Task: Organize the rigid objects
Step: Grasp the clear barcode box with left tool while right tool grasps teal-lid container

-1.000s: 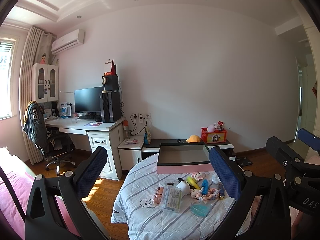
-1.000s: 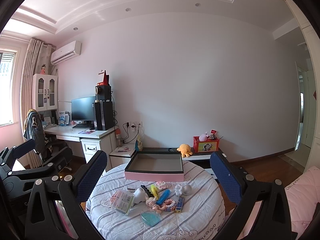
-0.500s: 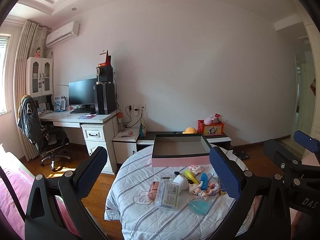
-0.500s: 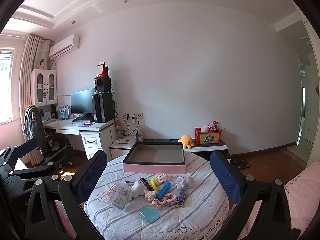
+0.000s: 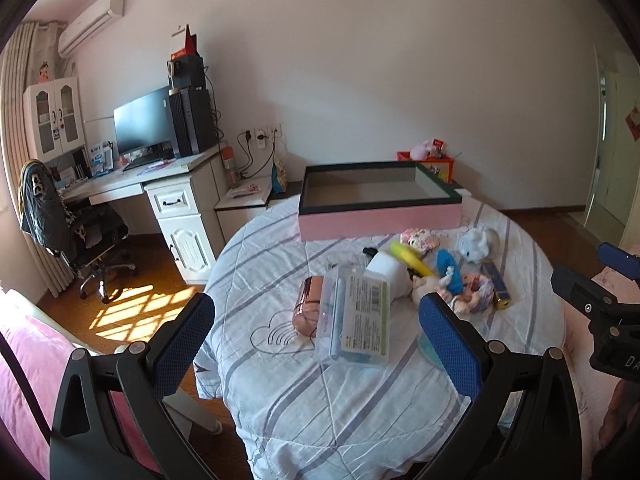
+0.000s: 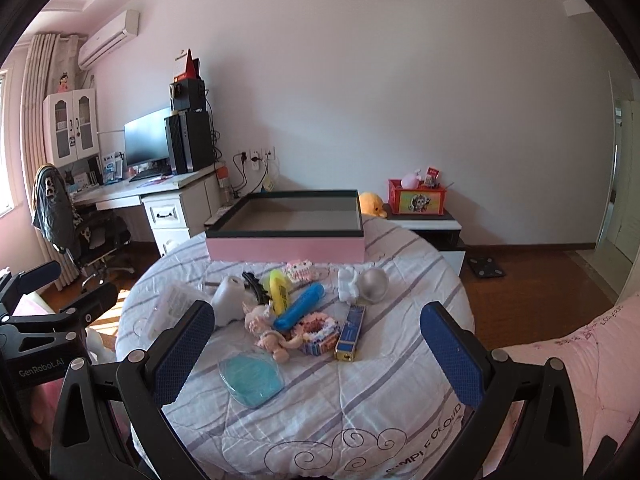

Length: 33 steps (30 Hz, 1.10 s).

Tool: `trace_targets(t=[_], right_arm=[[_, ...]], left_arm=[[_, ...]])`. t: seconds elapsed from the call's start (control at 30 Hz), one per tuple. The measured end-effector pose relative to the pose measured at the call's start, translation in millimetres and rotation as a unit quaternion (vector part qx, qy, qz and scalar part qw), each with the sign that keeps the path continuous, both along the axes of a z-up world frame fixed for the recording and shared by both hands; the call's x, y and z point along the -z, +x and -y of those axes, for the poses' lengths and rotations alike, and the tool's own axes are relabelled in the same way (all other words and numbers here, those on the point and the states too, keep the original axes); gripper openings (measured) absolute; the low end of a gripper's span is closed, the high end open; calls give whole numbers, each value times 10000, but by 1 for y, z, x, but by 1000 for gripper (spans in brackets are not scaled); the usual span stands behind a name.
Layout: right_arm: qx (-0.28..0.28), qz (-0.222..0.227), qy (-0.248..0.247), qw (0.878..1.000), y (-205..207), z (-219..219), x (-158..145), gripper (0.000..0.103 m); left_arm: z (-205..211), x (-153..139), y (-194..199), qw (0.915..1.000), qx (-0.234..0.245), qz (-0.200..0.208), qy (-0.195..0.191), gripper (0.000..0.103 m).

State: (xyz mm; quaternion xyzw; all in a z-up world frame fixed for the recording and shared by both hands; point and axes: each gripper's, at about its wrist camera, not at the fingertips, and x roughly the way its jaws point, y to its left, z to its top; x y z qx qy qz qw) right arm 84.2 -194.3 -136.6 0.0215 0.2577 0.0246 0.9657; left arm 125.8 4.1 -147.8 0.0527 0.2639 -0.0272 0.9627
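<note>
A round table with a striped cloth holds a pink open box at its far side. In front of it lie several small objects: a clear packaged item, a copper tube, a white bottle, a yellow tube, a blue tube, a doll, a blue-gold box and a clear teal case. My left gripper is open and empty above the table's near edge. My right gripper is open and empty too.
A white desk with monitor and office chair stands at left. A low cabinet with a red toy box is behind the table. Pink bedding lies at right. Wooden floor surrounds the table.
Both grippers have moved closer to the table and tilted down; the objects now look larger and nearer. Nothing has been picked up.
</note>
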Motion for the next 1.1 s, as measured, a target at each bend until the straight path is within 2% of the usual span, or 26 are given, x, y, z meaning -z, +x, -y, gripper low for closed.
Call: trace_targets(t=[0.17, 0.33, 0.5, 0.6, 0.63, 0.67, 0.73, 0.97, 1.1], right_arm=[[-281, -506, -44, 9983, 24, -17, 42, 103], [-534, -834, -52, 9951, 50, -33, 65, 103], [-771, -921, 91, 9927, 65, -37, 77, 102], [-1004, -987, 104, 9900, 69, -40, 87, 92], [-1087, -964, 173, 9892, 68, -38, 89, 84], [-1145, -938, 216, 9887, 66, -38, 90, 70], [-1186, -924, 175, 9885, 62, -36, 90, 59], [-1141, -874, 238, 9893, 52, -15, 88, 59], [-948, -845, 294, 9915, 52, -1, 89, 59]], left_arm=[[-7, 40, 21, 9983, -152, -555, 113, 103], [-17, 52, 34, 9971, -171, -735, -19, 103], [-24, 59, 40, 9961, -147, -858, -142, 103], [-24, 62, 43, 9953, -113, -940, -192, 103], [-22, 64, 44, 9950, -92, -969, -202, 103], [-20, 65, 46, 9948, -79, -996, -194, 103], [-13, 68, 48, 9946, -35, -1030, -154, 103], [12, 76, 66, 9934, 92, -1144, -61, 103], [24, 85, 81, 9916, -52, -1277, 216, 103]])
